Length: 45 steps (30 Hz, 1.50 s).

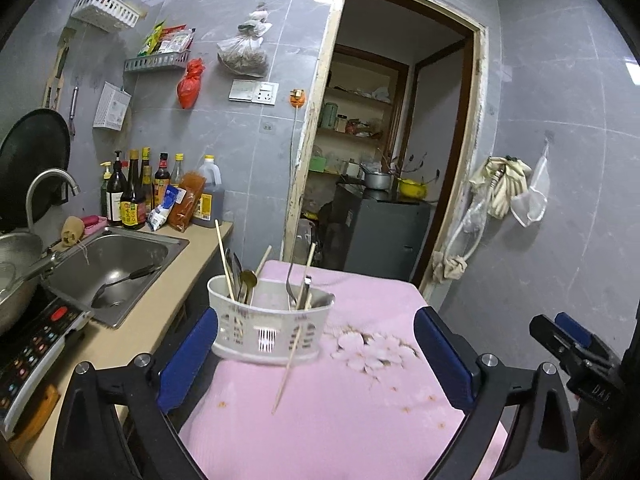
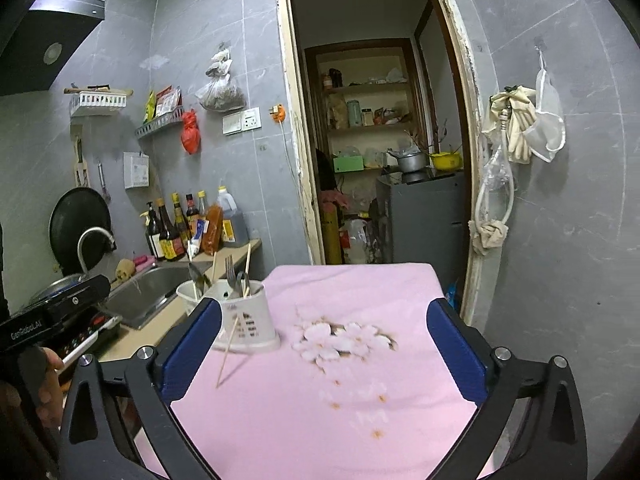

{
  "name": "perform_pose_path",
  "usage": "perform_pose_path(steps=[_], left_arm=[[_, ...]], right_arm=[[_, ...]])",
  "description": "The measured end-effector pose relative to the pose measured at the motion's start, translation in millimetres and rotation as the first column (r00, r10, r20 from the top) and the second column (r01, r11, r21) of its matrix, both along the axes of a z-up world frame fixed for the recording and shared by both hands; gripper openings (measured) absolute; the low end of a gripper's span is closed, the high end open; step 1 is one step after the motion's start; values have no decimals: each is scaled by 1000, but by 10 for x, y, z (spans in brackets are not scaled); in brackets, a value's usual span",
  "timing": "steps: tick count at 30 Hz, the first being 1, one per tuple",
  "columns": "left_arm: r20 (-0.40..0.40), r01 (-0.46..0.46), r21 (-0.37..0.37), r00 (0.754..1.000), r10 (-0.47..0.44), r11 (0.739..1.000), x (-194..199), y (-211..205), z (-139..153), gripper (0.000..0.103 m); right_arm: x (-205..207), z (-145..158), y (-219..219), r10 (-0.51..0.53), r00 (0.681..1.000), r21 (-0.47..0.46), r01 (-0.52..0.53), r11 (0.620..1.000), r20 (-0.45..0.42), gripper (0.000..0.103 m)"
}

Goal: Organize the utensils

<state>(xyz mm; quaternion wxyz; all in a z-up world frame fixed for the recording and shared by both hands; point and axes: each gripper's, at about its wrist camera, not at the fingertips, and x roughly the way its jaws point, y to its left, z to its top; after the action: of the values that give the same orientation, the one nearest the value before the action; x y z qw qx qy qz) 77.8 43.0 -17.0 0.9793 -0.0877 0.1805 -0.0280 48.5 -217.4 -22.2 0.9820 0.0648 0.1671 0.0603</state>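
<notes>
Utensil holder [image 1: 272,320]: white slotted plastic caddy, standing upright at the left edge of the pink cloth [image 1: 360,400], centre of the left wrist view; lower left of centre in the right wrist view.
Contents: chopsticks, a gold spoon [image 1: 249,278], a fork [image 1: 291,280] and other metal pieces stand in it, handles and heads poking above the rim.
Loose chopstick [image 1: 289,364]: leans against the holder's front, lower tip on the cloth.
Left gripper [image 1: 316,356]: jaws spread wide, nothing between the blue pads; the holder sits beyond them, untouched.
Right gripper [image 2: 324,352]: likewise released and empty, over the flower print [image 2: 340,340].
Hand [image 2: 44,384]: lower left of the right wrist view, gripping the other tool's handle.
Sink [image 1: 108,272]: left of the holder, a black ladle lying inside.
Bottles [image 1: 132,196]: grouped on the counter behind the sink.
Doorway [image 1: 392,140]: upper centre, shelves beyond.
</notes>
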Motion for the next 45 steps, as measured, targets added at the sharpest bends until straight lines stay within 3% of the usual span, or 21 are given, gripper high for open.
perform_pose_path(steps=[15,45], left_arm=[[-79,-6,78,997,12,997,-629,-108,-171,101],[-92,-8,85,996,16,996,-676,-130,-176,101]], right_arm=[[-630,-55,-104,14,996,-27,-16,1000,-93,101],[-613,-31,-108,2,995,-26,-5,1000,-102,101]])
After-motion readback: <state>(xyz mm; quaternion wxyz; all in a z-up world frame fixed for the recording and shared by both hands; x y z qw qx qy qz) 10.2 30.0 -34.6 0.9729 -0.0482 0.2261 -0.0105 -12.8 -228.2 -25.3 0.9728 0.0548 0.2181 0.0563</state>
